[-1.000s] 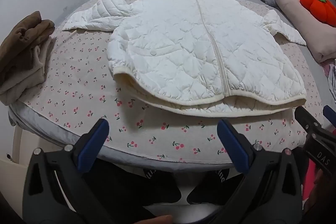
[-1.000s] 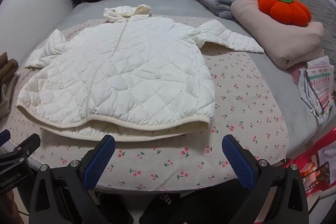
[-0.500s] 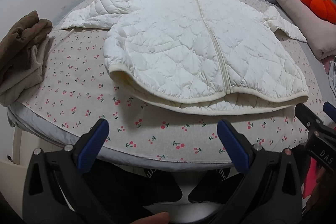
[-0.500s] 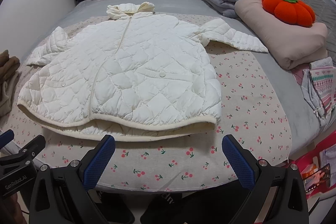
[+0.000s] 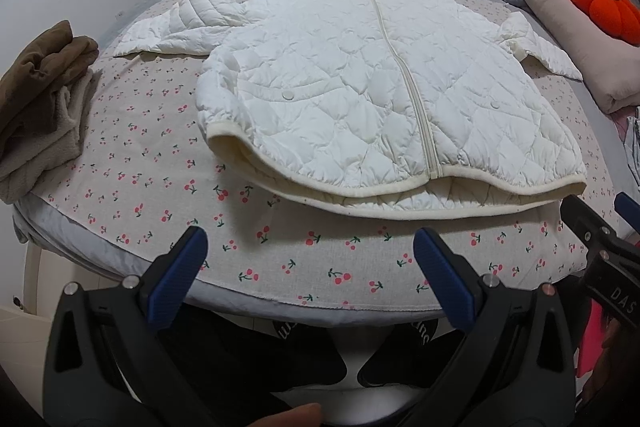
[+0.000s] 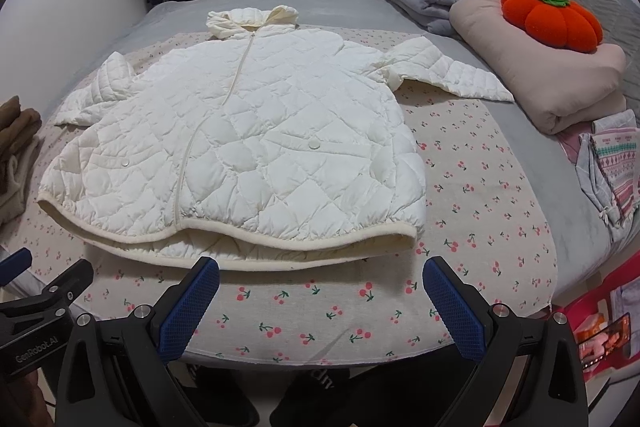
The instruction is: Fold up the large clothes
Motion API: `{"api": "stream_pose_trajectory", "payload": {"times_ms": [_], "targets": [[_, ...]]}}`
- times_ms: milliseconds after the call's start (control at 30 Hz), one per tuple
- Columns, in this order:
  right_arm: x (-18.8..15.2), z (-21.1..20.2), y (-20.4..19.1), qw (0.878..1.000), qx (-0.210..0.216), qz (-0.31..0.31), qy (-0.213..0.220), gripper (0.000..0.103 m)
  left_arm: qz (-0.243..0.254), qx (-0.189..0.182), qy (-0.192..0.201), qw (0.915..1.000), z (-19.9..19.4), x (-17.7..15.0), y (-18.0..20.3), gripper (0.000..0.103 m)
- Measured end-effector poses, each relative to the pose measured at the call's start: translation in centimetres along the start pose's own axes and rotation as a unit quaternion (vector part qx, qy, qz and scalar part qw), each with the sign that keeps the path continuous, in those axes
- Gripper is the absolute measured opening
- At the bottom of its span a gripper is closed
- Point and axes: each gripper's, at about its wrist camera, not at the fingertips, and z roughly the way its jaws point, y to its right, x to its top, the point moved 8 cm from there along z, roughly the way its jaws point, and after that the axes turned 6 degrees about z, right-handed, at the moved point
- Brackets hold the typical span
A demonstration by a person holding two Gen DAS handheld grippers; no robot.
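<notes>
Both views have crept nearer the bed since a second ago; jacket looms larger. White quilted jacket lies flat, zipped, hood at 12 o'clock, hem at 6, on cherry-print sheet. Left hand-held gripper spread, empty, over the sheet edge. Right hand-held gripper likewise spread, empty. Brown clothes at 9 o'clock; pumpkin cushion at 2.
</notes>
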Motion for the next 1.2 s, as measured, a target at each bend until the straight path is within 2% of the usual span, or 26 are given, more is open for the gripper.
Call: {"api": "stream_pose_trajectory", "payload": {"times_ms": [1000,1200], "targets": [[-0.01,-0.06,-0.13,1.0,0.004,0.001,-0.003,0.103,0.003,0.001,0.0,1.0,0.22,0.22,0.8,0.102],[-0.17,0.1,-0.3,1.0,0.006,-0.002,-0.004,0.103,0.001,0.001,-0.003,1.0,0.06,0.46,-0.05,0.102]]}}
